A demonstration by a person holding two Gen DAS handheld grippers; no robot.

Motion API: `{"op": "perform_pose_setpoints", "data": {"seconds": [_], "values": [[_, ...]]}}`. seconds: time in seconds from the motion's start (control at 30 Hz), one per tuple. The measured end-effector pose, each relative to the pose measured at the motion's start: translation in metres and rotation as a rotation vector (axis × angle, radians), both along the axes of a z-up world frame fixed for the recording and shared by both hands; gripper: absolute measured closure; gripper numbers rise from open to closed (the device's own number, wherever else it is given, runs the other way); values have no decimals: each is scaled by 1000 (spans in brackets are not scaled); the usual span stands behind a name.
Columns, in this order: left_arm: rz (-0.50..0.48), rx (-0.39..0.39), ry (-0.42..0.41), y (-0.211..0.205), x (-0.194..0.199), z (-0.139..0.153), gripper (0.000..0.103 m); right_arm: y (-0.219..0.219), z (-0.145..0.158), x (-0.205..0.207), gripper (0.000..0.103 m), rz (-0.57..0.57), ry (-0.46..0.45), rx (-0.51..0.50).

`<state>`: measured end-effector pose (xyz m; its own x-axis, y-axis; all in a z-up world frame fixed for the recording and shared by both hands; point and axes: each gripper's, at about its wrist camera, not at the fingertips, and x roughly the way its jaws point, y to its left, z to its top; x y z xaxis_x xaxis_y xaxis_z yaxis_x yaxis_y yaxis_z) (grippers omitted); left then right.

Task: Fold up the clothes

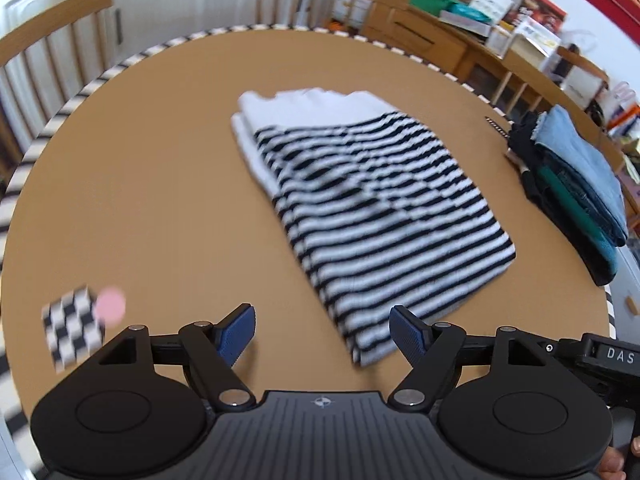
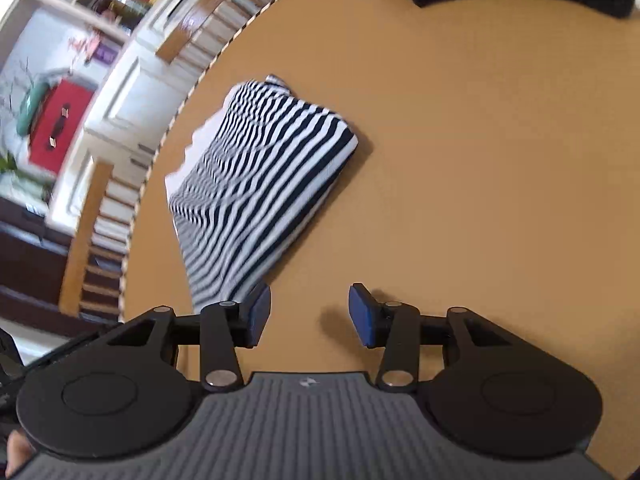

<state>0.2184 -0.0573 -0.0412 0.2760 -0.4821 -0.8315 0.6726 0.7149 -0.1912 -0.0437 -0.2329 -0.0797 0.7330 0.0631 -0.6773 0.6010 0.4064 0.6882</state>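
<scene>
Left gripper (image 1: 322, 330) hangs wide open, nothing between its blue pads, just short of the folded striped shirt (image 1: 372, 216). Right gripper (image 2: 309, 314) is spread too, empty over the round table (image 2: 460, 160). The shirt lies flat mid-table, a stack of folded clothes (image 1: 576, 188) off to its right.

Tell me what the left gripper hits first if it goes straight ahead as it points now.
Probably the near edge of the striped shirt: the open left gripper points at that folded corner on the table. Depth is uncertain in the blurred fisheye view.
</scene>
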Motion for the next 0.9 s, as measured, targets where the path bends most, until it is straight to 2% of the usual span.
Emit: {"op": "perform_pose_setpoints", "data": {"seconds": [0.1, 0.23, 0.4, 0.53, 0.6, 0.7, 0.8, 0.9], "values": [[-33, 2, -17, -6, 16, 6, 27, -12, -15, 4, 59, -83, -54, 108], [-103, -21, -7, -16, 50, 17, 27, -17, -28, 4, 59, -168, -106, 204], [-238, -43, 11, -47, 115, 26, 25, -10, -33, 13, 59, -260, -124, 189], [-473, -38, 0, -92, 171, 23, 24, 5, -33, 22, 57, -366, -123, 149], [-600, -35, 11, -116, 197, 17, 24, 13, -33, 26, 56, -420, -118, 123], [-739, -18, 31, -149, 230, 5, 24, 28, -34, 30, 54, -497, -112, 75], [-842, 15, 65, -176, 256, -12, 26, 39, -35, 35, 54, -573, -106, 56], [-930, 26, 121, -197, 270, -27, 28, 46, -37, 43, 53, -619, -108, 83]]}}
